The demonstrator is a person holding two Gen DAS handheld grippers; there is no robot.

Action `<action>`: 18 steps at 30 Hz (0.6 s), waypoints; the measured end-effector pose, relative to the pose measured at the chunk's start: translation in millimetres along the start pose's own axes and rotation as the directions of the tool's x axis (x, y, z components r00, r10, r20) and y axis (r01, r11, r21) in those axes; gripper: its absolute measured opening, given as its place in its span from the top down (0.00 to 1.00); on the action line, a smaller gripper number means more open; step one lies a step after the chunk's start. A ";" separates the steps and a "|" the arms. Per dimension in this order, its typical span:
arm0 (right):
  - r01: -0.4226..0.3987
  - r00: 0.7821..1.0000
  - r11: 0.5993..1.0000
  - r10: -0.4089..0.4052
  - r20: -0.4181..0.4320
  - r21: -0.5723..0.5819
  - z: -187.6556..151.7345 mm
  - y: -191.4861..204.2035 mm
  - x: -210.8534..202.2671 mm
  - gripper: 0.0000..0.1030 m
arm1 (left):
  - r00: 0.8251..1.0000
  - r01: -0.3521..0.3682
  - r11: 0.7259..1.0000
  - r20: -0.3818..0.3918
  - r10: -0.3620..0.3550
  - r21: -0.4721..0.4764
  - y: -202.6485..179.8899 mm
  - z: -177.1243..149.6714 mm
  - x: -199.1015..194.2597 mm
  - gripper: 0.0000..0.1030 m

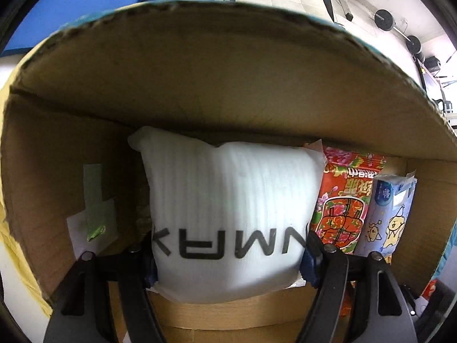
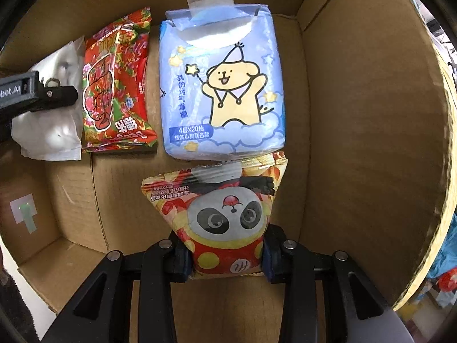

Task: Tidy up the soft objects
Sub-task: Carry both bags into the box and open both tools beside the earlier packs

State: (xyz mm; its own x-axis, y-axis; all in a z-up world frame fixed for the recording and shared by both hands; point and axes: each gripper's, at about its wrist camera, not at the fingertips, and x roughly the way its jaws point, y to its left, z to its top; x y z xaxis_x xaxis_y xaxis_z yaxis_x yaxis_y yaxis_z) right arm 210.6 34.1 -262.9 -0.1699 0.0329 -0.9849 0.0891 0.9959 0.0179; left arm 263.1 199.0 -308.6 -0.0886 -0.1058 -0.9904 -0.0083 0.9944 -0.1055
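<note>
Inside an open cardboard box (image 2: 357, 108), seen from above through two wrist cameras.

Left wrist view: left gripper (image 1: 228, 254) pointing down into the box, fingers spread wide on either side of a white foam pouch (image 1: 228, 200) with black upside-down lettering. Blue pads at both edges of the pouch; whether pressing or merely flanking, hard to tell. Lower end of the pouch cut off behind the finger bases. To the pouch's right, standing close together, a red floral packet (image 1: 342, 200) and a pale blue tissue pack (image 1: 391, 214) with a cartoon dog, both partly hidden by the box wall and the right finger. Green tape (image 1: 95, 200) on a white label on the left wall. Room beyond the flap blurred and distorted.

Right wrist view: right gripper (image 2: 227, 260) nearly closed, pinching the bottom of a red and yellow panda snack bag (image 2: 225, 214). Bag's top edge touching the tissue pack (image 2: 222, 85) lying flat on the box floor. Floral packet (image 2: 117, 85) just beside it, then the foam pouch (image 2: 54, 114), half covered by the other gripper's black arm at the left edge. Print on the packets too small to read reliably.
</note>
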 end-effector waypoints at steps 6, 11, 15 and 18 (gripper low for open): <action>0.010 1.000 1.000 -0.010 -0.018 -0.003 7.7 -6.6 1.5 0.53 | 1.000 0.002 1.000 -0.016 -0.002 0.002 4.1 0.5 -0.1 0.29; 0.005 1.000 1.000 -0.005 -0.015 0.001 8.6 -2.4 1.6 0.49 | 0.999 -0.033 0.999 -0.018 0.034 0.039 -4.9 12.0 1.2 0.29; 0.008 1.000 1.000 -0.008 0.002 -0.008 10.0 2.7 -9.4 0.42 | 1.000 -0.022 0.999 -0.007 0.022 0.031 -11.1 9.4 -6.6 0.28; 0.008 1.000 1.000 -0.008 0.011 -0.012 10.3 7.3 -17.0 0.39 | 1.000 -0.007 1.000 0.005 0.007 0.029 -16.0 5.9 -13.1 0.24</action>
State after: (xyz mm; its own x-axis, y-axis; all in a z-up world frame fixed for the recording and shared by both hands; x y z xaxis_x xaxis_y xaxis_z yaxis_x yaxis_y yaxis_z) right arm 224.2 39.9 -247.8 -0.1602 0.0238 -0.9868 0.0763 0.9970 0.0116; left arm 270.3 184.4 -294.4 -0.0841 -0.0985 -0.9916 0.0216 0.9947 -0.1006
